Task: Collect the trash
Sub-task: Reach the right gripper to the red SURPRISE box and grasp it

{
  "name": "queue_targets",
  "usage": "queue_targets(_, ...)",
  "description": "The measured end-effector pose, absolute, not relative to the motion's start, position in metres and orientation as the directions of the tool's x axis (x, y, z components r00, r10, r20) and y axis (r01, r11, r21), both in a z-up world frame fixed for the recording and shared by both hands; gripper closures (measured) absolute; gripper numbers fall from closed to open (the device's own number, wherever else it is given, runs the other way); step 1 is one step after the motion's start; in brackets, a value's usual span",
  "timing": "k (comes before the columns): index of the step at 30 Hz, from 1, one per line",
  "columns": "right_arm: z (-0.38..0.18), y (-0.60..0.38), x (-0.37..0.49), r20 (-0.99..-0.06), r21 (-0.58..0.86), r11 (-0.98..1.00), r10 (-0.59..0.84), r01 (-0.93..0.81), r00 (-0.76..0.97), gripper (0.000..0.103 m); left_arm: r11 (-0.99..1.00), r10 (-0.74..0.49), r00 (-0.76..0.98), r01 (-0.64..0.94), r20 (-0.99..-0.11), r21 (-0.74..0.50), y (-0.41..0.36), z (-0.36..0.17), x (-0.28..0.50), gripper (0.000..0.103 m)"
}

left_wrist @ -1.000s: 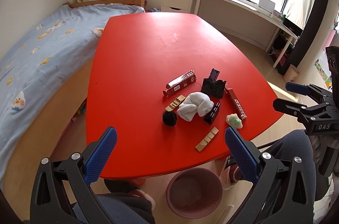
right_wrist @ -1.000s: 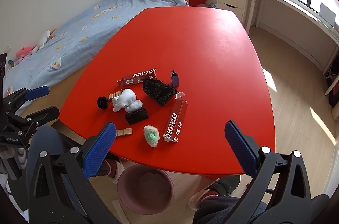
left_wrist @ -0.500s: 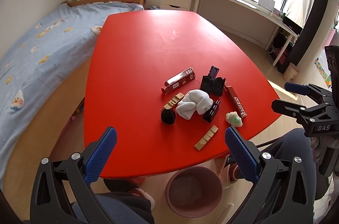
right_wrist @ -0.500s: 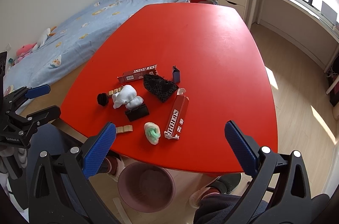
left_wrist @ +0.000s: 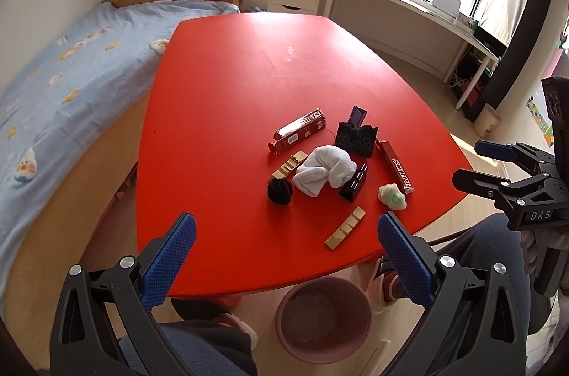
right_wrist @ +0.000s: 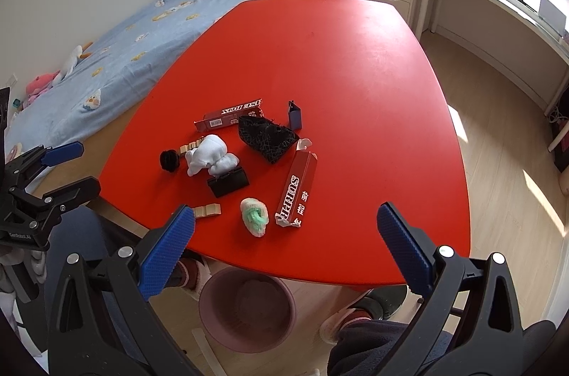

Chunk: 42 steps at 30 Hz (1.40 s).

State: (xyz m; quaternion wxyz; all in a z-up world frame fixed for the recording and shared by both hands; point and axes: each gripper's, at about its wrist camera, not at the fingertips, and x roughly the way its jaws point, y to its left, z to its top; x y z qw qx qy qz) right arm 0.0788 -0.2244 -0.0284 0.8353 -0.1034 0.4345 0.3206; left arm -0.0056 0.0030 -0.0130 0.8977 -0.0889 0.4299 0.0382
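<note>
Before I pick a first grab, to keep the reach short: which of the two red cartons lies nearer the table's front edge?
The red carton printed SURPR, beside the green-white wad. The other red carton lies farther back, behind the white cloth.

bin (left_wrist: 323, 322) far rim hidden under table (left_wrist: 231, 113) | bin contents unclear | box print (left_wrist: 400, 167) partly unreadable

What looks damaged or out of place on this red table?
The red SURPRISE carton lies with its near end torn open, and a white sock is bunched among the wrappers. Both grippers hover open.
</note>
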Motion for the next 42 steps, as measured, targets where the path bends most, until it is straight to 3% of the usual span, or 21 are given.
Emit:
queue_targets(23,-0.080,-0.194,0.144,-0.884,0.071,0.812,0.320,-0.580,0.340,0.003,0.987,-0.021,0.504,-0.128,-0.864,-0.099,0.019,-0.065,0.054,0.005)
queue_targets(26,-0.087,-0.190,0.146,-0.894,0.065,0.812,0.305,-0.580,0.327,0.016,0.987,-0.020,0.497,-0.130,-0.867,-0.097,0.022,-0.070,0.058,0.006)
queue_targets(28,-0.090,-0.189,0.147,-0.898,0.069,0.811,0.305,-0.581,0.318,0.018,0.986,-0.022,0.494,-0.130,-0.869,-0.100,0.022,-0.072,0.060,0.006)
queue_targets(30,-0.093,-0.188,0.148,-0.899,0.067,0.809,0.303,-0.584,0.316,0.026,0.987,-0.023,0.499,-0.126,-0.866,-0.099,0.021,-0.073,0.062,0.009)
queue_targets(34,-0.098,-0.185,0.148,-0.904,0.069,0.803,0.302,-0.592,0.303,0.038,0.987,-0.032,0.496,-0.120,-0.868,-0.105,0.019,-0.077,0.066,0.031)
queue_targets(42,-0.100,-0.184,0.149,-0.903,0.073,0.792,0.311,-0.606,0.298,0.080,0.986,-0.056,0.502,-0.110,-0.863,-0.128,0.014,-0.078,0.065,0.065)
